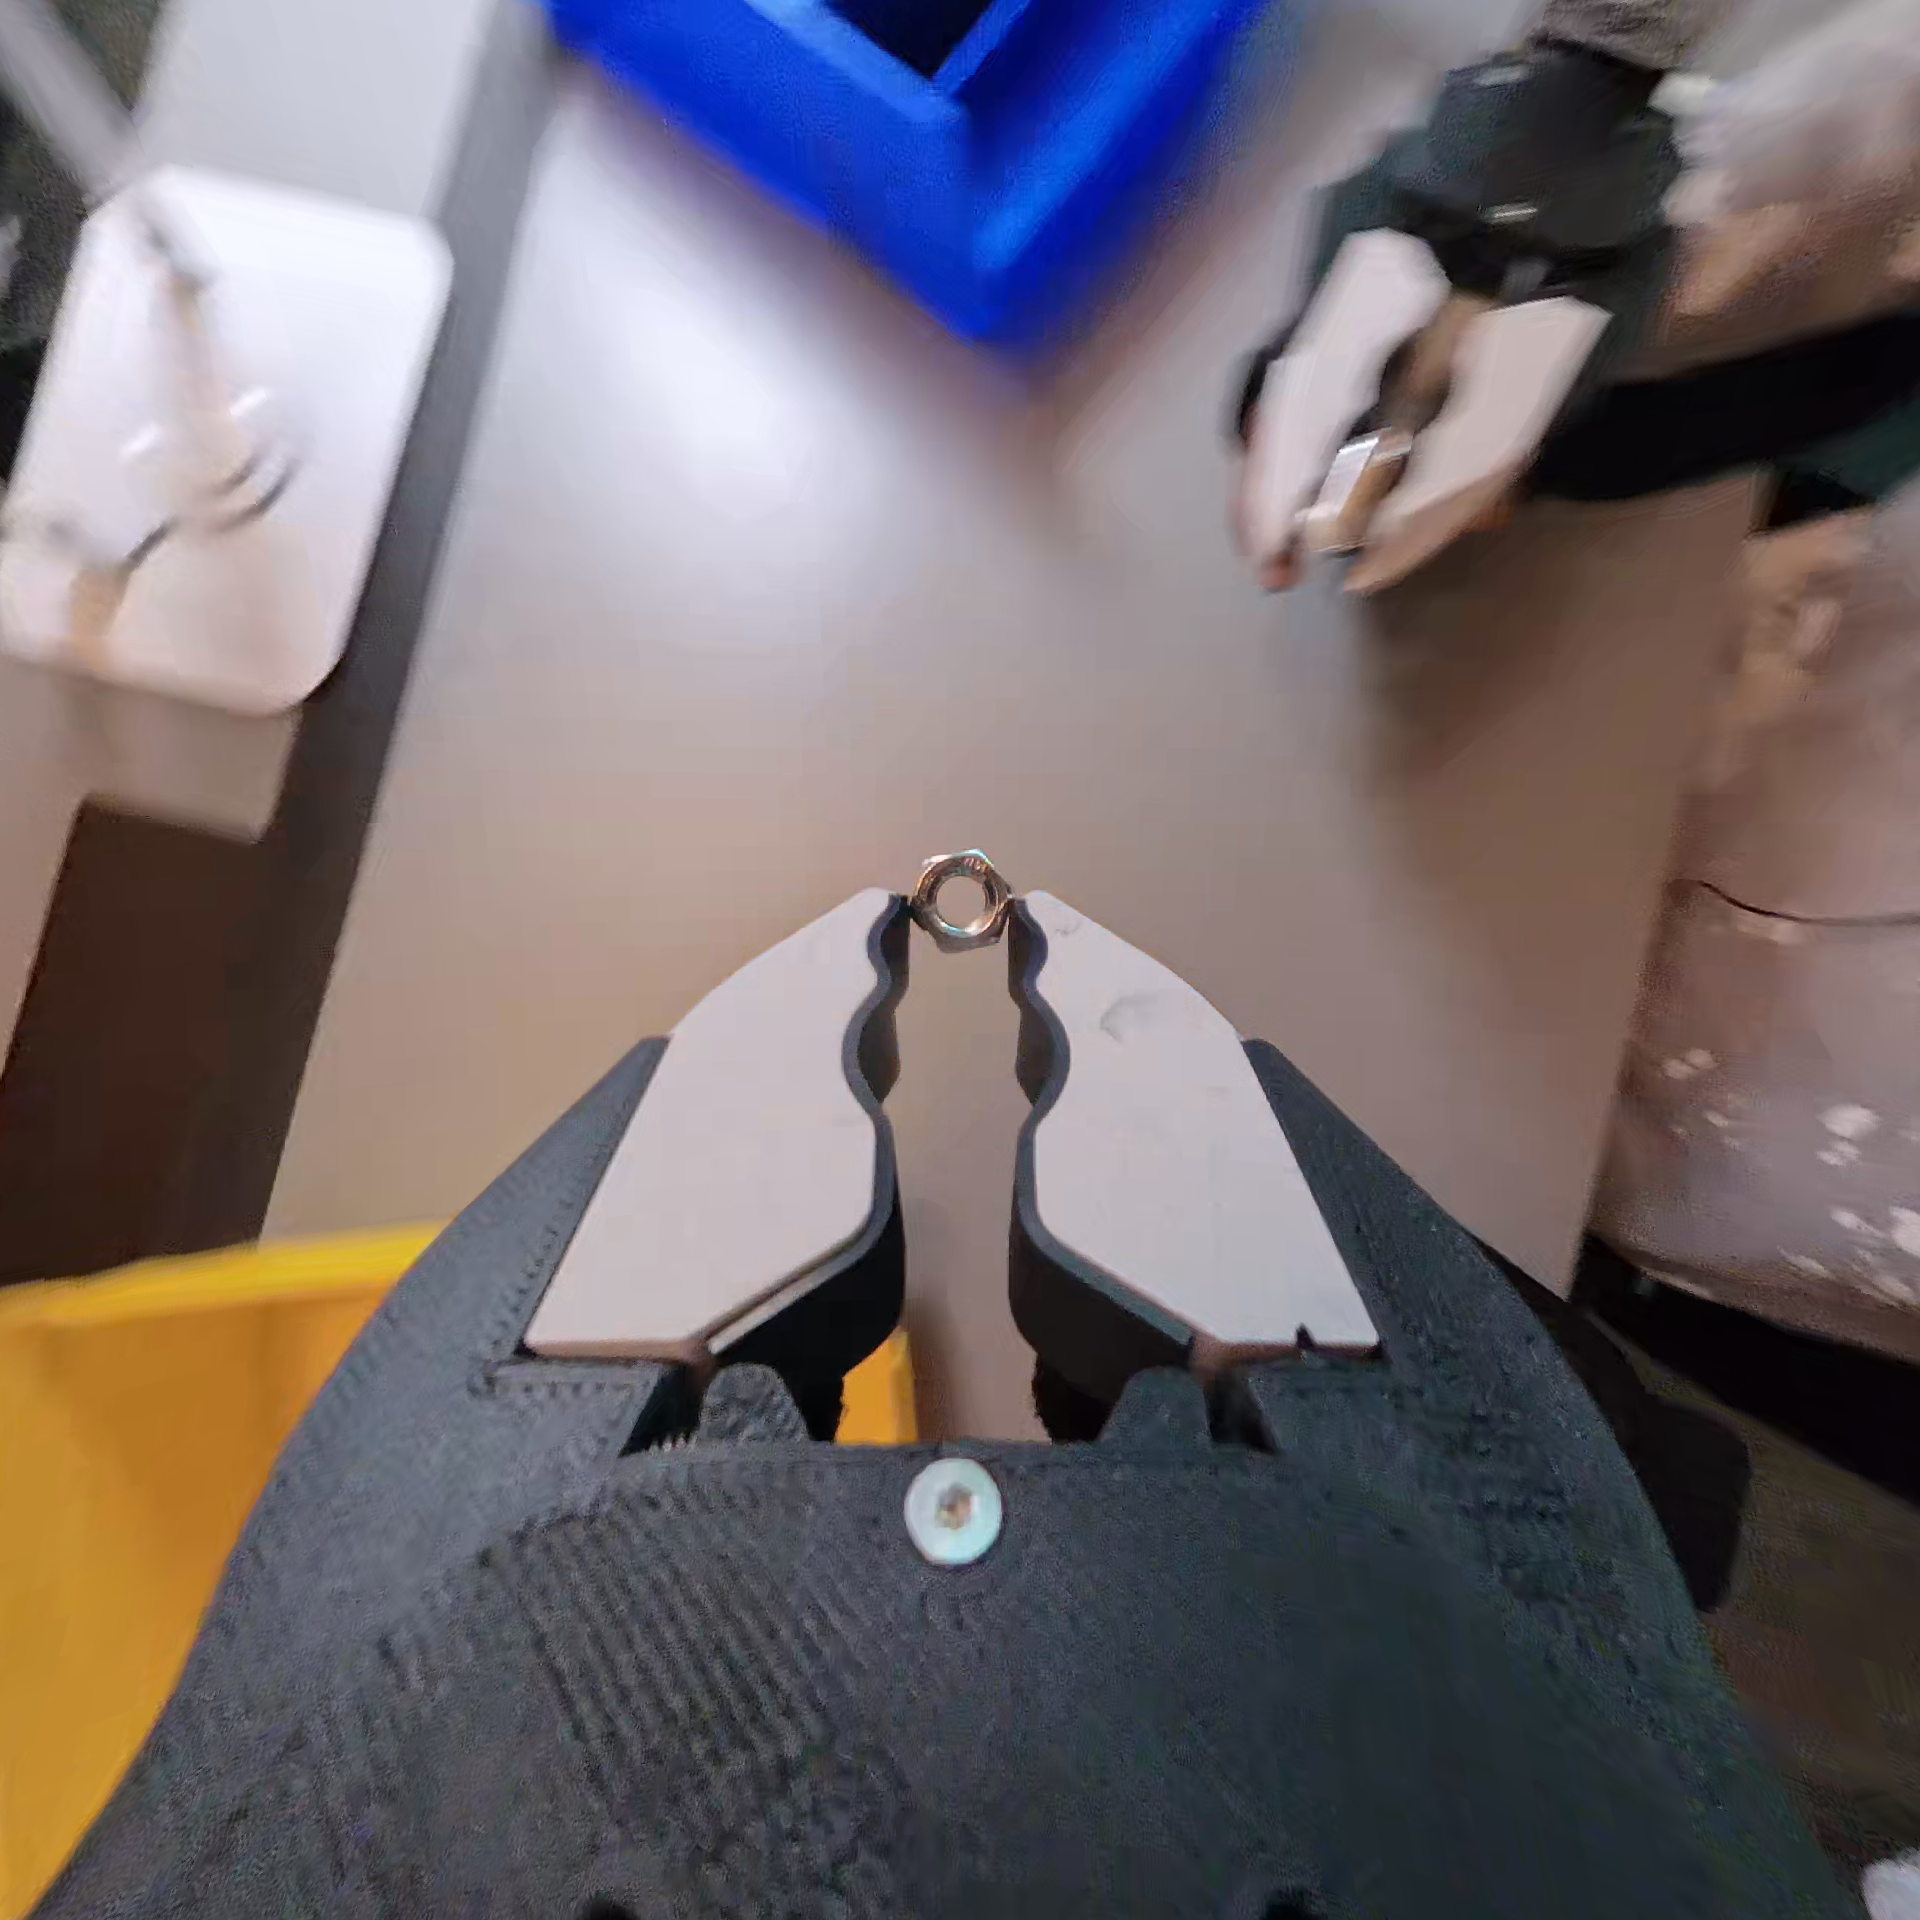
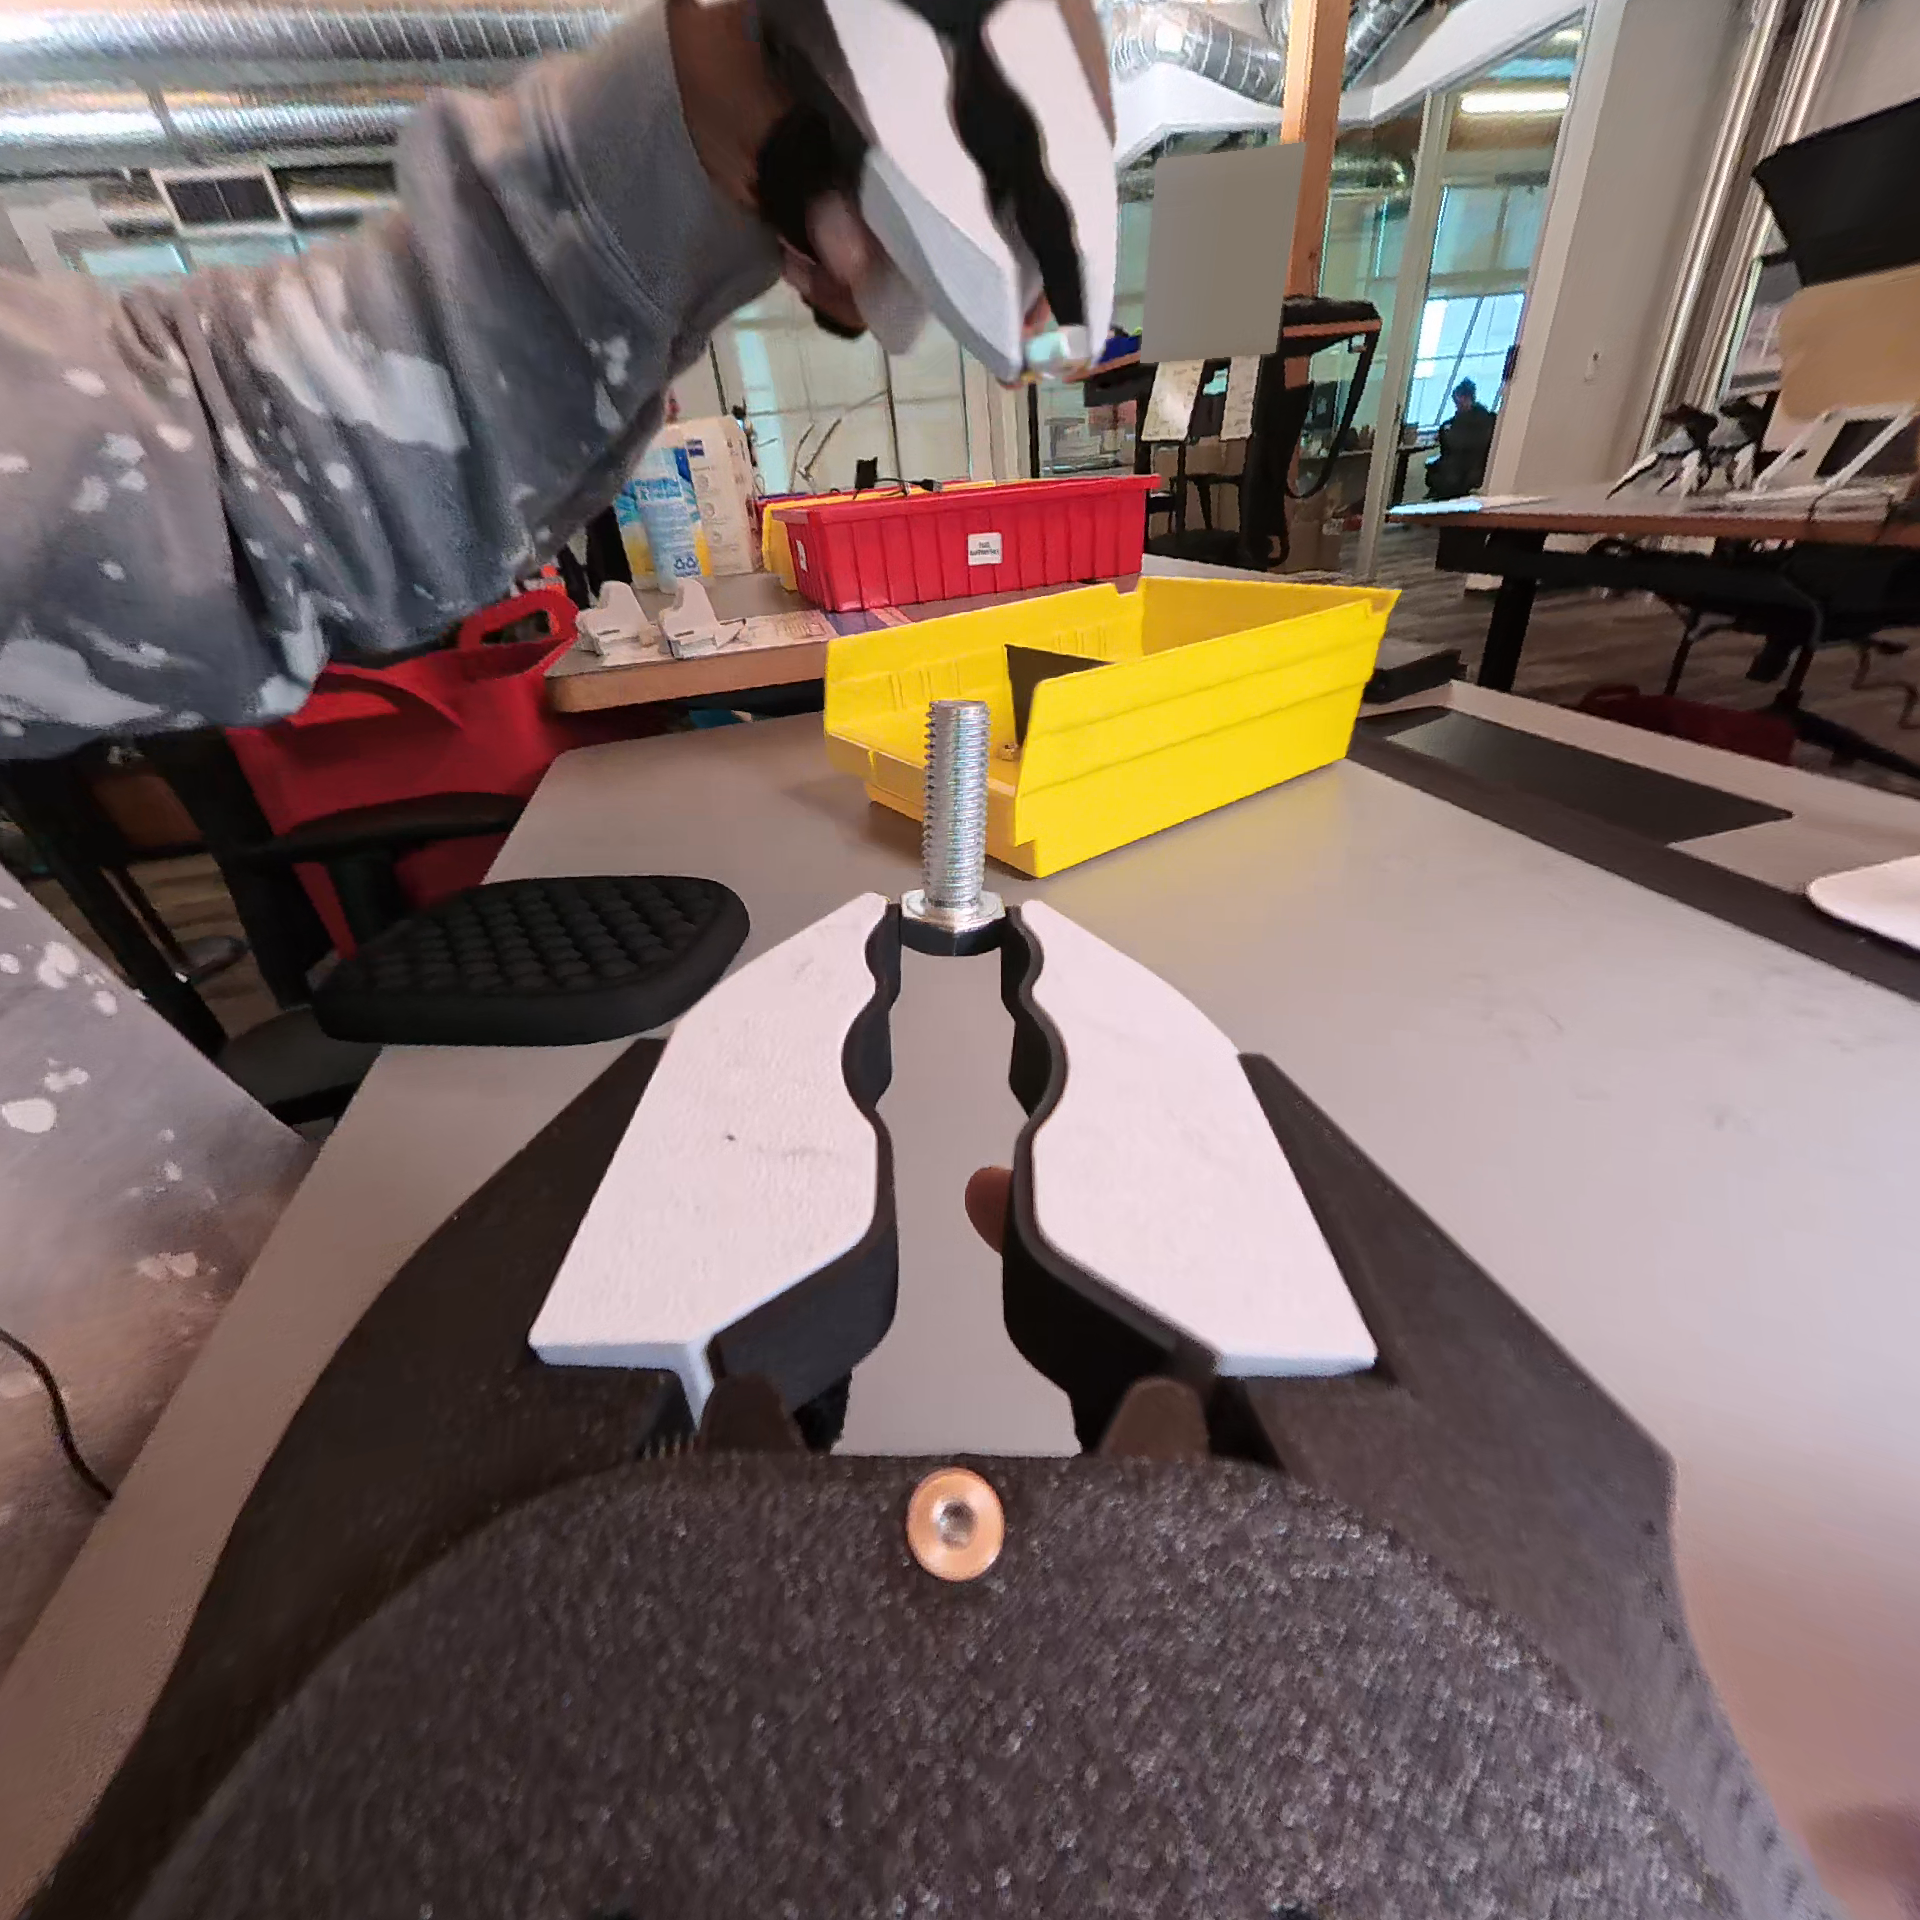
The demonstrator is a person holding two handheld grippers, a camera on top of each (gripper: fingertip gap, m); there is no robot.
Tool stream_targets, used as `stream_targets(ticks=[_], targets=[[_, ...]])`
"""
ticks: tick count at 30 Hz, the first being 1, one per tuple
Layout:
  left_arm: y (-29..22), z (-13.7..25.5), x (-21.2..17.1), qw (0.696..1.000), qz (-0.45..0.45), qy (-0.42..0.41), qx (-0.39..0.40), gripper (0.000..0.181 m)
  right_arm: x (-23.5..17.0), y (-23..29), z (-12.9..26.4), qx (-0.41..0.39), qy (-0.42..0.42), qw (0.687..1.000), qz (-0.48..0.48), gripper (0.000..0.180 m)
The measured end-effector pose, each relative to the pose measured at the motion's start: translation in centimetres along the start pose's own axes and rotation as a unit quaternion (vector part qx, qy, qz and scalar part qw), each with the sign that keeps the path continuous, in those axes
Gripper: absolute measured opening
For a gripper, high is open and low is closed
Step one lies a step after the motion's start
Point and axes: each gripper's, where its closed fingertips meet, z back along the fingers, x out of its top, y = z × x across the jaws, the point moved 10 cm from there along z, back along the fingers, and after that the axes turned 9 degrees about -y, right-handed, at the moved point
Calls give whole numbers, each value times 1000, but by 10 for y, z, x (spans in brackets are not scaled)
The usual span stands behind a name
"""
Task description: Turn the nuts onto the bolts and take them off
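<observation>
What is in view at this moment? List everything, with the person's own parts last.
nut: one, silver, pinched at the left gripper's tips, hole facing the camera
bolt: one, silver, upright, head held at the right gripper's tips
yellow bin: one, on the grey table beyond the bolt
blue bin: one, at the table's far edge in the left wrist view
red bin: one, on a farther table
white tray: one, left side of the left wrist view, blurred contents
grey table: one, under both grippers
sleeve: one, grey mottled, upper left
left gripper: jaws shut on the nut
right gripper: jaws shut on the bolt
</observation>
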Motion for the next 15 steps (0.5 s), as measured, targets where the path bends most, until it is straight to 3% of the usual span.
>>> stream_targets(ticks=[5, 15], targets=[[-62, -58, 48, 986, -105, 21, -130, 19, -1, 8, -4, 1, 6, 1000, 19, 18], [-78, -104, 67, 973, -148, 58, -168, 19, 1, 11, -5, -5, -2, 1000, 23, 18]])
